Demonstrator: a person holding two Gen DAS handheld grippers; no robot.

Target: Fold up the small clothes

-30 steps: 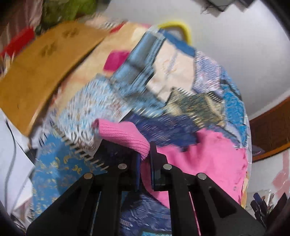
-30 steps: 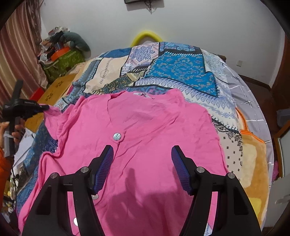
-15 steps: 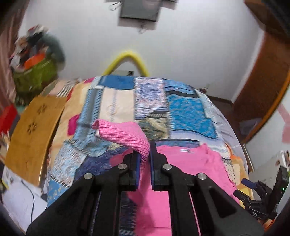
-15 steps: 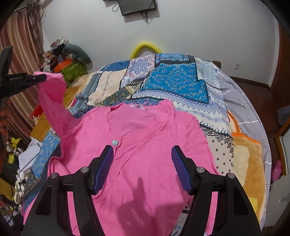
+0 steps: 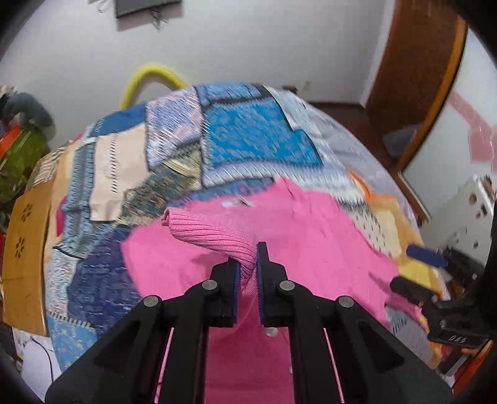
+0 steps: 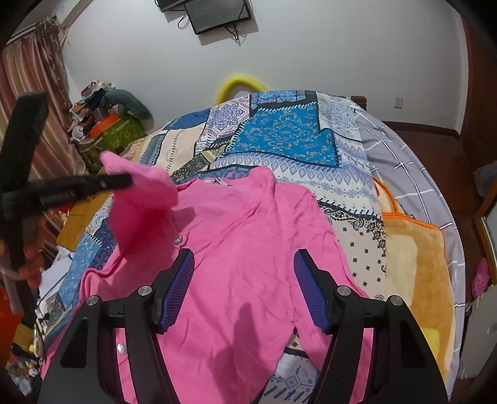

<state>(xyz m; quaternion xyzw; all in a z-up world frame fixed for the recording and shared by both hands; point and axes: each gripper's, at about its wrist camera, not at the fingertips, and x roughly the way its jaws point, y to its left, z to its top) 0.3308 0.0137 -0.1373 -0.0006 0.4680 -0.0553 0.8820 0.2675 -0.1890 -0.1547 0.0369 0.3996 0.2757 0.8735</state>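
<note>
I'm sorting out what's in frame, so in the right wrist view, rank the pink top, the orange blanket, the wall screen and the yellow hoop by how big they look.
1. pink top
2. orange blanket
3. wall screen
4. yellow hoop, partly hidden behind the bed

The top lies nearest the camera, which inflates it.

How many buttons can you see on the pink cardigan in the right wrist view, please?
2. One button sits on the placket of the pink cardigan, just beyond the right gripper's near finger; another button shows lower, by that gripper's body. More may be hidden behind it.
</note>
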